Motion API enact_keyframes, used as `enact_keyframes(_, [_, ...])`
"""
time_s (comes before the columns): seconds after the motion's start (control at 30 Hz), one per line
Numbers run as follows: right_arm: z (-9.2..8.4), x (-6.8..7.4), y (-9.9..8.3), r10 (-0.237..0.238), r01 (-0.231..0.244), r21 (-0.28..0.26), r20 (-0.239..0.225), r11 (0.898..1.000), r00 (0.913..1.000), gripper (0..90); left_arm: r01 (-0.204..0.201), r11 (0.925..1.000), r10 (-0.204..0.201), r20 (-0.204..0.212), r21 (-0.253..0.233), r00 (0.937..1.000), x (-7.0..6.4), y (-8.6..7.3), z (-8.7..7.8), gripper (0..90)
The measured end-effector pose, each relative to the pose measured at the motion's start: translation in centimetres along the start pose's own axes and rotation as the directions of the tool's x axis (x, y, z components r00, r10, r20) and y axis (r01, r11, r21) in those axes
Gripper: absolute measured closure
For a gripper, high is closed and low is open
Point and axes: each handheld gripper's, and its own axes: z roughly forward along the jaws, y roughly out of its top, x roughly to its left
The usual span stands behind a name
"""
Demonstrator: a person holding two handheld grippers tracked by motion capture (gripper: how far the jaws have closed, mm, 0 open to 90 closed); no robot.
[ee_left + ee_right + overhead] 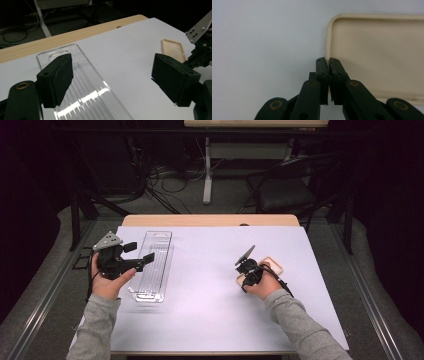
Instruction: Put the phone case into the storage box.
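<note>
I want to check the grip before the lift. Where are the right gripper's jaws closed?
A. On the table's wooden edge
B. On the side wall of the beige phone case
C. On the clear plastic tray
B: the right gripper has its jaws pinched on the rim of the beige phone case.

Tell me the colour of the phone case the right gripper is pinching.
The phone case is cream-beige, plain with no pattern; the right gripper view shows it best.

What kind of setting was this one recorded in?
Probably a lab or recording workspace: a table under a white sheet ringed by dark curtains, loose cables on the carpet beyond, and another desk and a chair behind.
</note>
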Motion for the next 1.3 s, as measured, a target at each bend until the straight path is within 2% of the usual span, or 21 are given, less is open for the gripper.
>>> enact_keyframes(0.13, [-0.19,-0.02,0.10,0.003,-0.003,0.032,0.008,0.999,1.0000,87.6,0.003,1.0000,-0.003,-0.002,-0.002,1.0000,0.07,0.00,-0.09,17.7])
enact_keyframes(0.27, [-0.08,0.04,0.06,0.003,-0.004,0.018,0.009,1.000,1.0000,87.8,0.005,1.0000,-0.005,-0.005,-0.007,1.0000,0.12,-0.02,-0.11,17.7])
enact_keyframes(0.47, [-0.09,-0.04,0.06,0.042,-0.042,0.023,0.007,0.999,0.9991,87.9,0.005,1.0000,-0.005,-0.005,-0.005,1.0000,0.08,-0.03,-0.09,17.8])
enact_keyframes(0.5, [0.16,-0.08,-0.03,0.049,-0.049,-0.014,-0.006,0.999,0.9988,87.9,0.005,1.0000,-0.005,-0.005,-0.006,1.0000,0.10,-0.03,-0.10,17.7])
enact_keyframes(0.63, [-0.06,-0.17,0.11,0.055,-0.055,0.023,-0.002,0.998,0.9985,88.0,0.007,1.0000,-0.007,-0.007,-0.007,1.0000,0.17,-0.06,-0.12,17.7])
enact_keyframes(0.8, [-0.04,-0.07,0.08,0.052,-0.052,0.017,0.003,0.998,0.9986,88.1,0.007,1.0000,-0.007,-0.007,-0.006,1.0000,0.23,-0.07,-0.14,17.7])
enact_keyframes(0.83, [0.17,-0.04,-0.02,0.056,-0.056,-0.014,-0.004,0.998,0.9984,88.1,0.006,1.0000,-0.006,-0.009,-0.006,0.9999,0.24,-0.07,-0.14,17.7])
enact_keyframes(0.93, [0.15,0.05,-0.05,0.062,-0.062,-0.014,-0.002,0.998,0.9981,88.3,0.008,0.9999,-0.008,-0.010,-0.008,0.9999,0.28,-0.08,-0.15,17.7])
enact_keyframes(1.0, [0.00,0.05,-0.01,0.053,-0.053,0.006,0.005,0.999,0.9986,88.3,0.011,0.9999,-0.011,-0.010,-0.010,0.9999,0.32,-0.09,-0.17,17.8])
enact_keyframes(1.03, [0.52,0.13,-0.23,0.066,-0.067,-0.072,-0.011,0.995,0.9977,88.3,0.011,0.9999,-0.011,-0.010,-0.010,0.9999,0.34,-0.09,-0.20,17.7])
enact_keyframes(1.1, [0.61,0.26,-0.29,0.084,-0.085,-0.087,-0.016,0.993,0.9963,88.4,0.012,0.9999,-0.012,-0.011,-0.012,0.9999,0.34,-0.09,-0.24,17.7])
enact_keyframes(1.23, [0.00,0.20,-0.09,0.048,-0.048,-0.007,0.016,0.999,0.9987,88.5,0.012,0.9998,-0.013,-0.010,-0.012,0.9999,0.36,-0.10,-0.24,17.7])
enact_keyframes(1.27, [0.14,0.26,-0.15,0.052,-0.052,-0.030,0.014,0.998,0.9985,88.5,0.012,0.9999,-0.012,-0.010,-0.012,0.9999,0.37,-0.10,-0.25,17.7])
enact_keyframes(1.3, [0.10,0.37,-0.18,0.060,-0.060,-0.030,0.016,0.998,0.9981,88.6,0.012,0.9999,-0.012,-0.011,-0.012,0.9999,0.38,-0.11,-0.25,17.7])
